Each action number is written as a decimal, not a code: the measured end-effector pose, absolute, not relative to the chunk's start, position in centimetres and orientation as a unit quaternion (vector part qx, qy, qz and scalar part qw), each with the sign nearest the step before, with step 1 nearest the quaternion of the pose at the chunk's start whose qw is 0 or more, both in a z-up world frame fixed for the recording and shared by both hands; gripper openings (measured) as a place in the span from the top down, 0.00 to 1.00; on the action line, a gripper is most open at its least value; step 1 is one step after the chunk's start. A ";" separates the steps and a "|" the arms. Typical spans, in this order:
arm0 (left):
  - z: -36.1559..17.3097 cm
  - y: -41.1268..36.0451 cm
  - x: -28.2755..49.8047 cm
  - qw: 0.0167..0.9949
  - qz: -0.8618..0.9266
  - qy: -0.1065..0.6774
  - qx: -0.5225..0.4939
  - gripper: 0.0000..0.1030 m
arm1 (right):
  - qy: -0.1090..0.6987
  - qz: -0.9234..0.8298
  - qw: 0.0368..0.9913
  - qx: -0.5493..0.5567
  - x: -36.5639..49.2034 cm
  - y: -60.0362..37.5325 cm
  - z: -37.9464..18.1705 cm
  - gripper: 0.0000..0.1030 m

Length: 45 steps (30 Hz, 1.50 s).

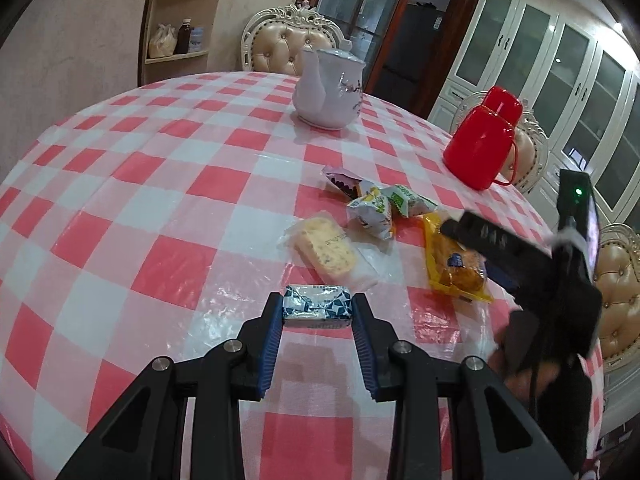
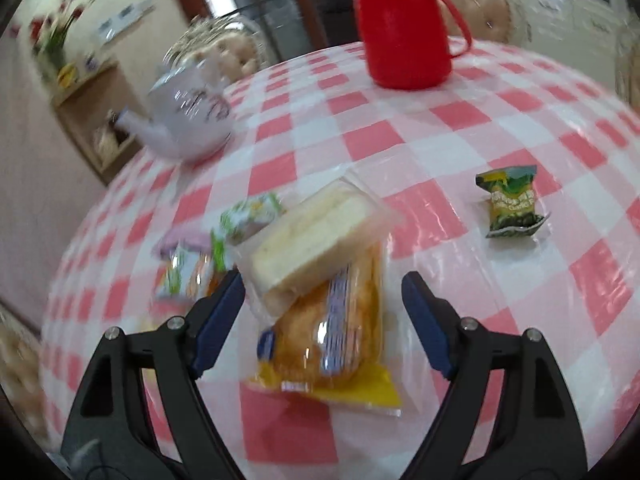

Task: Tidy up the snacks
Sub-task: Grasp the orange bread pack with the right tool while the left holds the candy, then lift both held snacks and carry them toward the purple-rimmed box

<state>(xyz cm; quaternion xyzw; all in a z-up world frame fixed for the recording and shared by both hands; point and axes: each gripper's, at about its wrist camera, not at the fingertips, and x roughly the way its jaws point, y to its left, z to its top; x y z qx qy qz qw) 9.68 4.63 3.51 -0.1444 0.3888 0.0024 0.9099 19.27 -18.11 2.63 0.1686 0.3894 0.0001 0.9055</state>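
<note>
With the left gripper clamped on the blue-white bar at 6 o'clock and the right gripper gaping over the yellow pack, I would set the bar beside the pile at 1 o'clock without nudging it.
</note>
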 end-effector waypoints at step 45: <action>1.8 5.7 10.7 0.888 -0.016 0.422 -0.182 0.66 | 0.385 0.053 0.919 0.072 7.8 -19.1 4.2 0.50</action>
